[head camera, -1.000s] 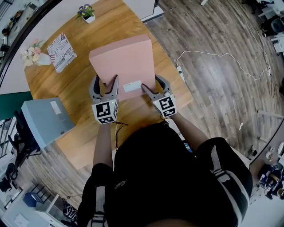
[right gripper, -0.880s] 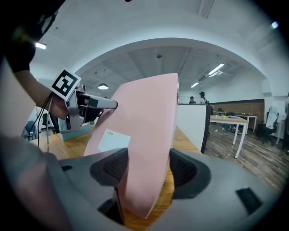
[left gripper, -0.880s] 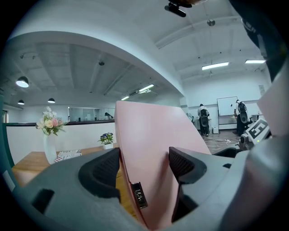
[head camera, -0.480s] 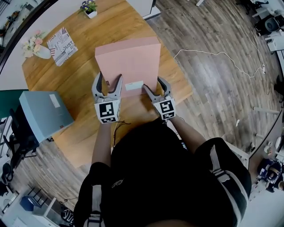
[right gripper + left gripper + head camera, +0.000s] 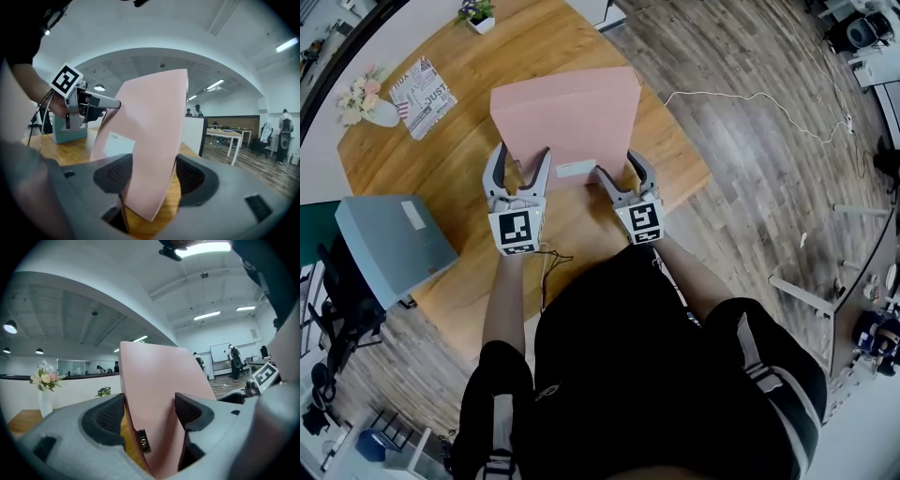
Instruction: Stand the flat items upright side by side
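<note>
- wooden table (image 5: 441, 178) with a rounded edge stands on a plank floor (image 5: 750, 169); a thin white cable (image 5: 750, 98) trails over the floor at the far right.
- pink file box (image 5: 572, 117) is near the middle of the table, just in front of the person. it is raised off its flat side and tilted, broad face toward the person.
- a white label (image 5: 575, 169) sits low on that face, between the two tools.
- left gripper (image 5: 521, 155) straddles the box's near left corner. in the left gripper view the box fills the wide gap and both pads press on it.
- right gripper (image 5: 617, 167) straddles the near right corner in the same way. its jaws stand wide and are closed on the box's thickness.
- i cannot tell whether the box's lower edge rests on the wood.
- blue-grey file box (image 5: 389, 244) lies flat at the table's left edge, partly overhanging it and well apart from the pink one.
- at the far left of the table lies a printed paper (image 5: 422, 82), with a white vase of flowers (image 5: 361, 103) just beside it.
- a small potted plant (image 5: 476, 14) stands at the far edge.
</note>
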Tool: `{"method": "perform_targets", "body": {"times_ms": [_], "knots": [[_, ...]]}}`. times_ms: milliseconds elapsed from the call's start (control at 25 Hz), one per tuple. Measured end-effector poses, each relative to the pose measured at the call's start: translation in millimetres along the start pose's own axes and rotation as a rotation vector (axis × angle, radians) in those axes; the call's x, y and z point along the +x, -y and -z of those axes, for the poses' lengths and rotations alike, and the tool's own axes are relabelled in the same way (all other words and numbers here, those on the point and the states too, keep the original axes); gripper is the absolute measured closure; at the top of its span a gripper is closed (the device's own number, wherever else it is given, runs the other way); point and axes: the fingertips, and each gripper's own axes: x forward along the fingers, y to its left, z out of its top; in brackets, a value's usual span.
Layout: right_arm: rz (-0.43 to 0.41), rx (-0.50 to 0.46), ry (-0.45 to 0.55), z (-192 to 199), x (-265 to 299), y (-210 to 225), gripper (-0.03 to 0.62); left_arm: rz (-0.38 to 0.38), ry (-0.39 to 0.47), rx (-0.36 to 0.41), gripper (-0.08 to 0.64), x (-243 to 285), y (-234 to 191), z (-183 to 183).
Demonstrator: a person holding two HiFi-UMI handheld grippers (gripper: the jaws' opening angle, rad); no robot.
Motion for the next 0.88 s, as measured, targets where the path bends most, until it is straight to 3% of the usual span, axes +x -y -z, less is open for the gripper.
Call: {"method": "perform_targets", "body": {"times_ms": [200,480,640,880], "knots": [[0.031,-0.015,0.024,-7,29,20,0.310,-0.017,0.025,0.032,0.219,25,-10,-5],[0.003,-0.050,0.052,-14,65,42,0.308,-0.076,0.041,0.050,0.219,49,-22,-5],[-0.008,-0.055,0.058,-12,62,42,0.310,-0.113,0.044,0.039,0.219,41,-15,-12],[-0.010,-0.072,0.021,-1,39,40,0.325,-0.090,0.001,0.039,0.230,14,6,-7]]}}
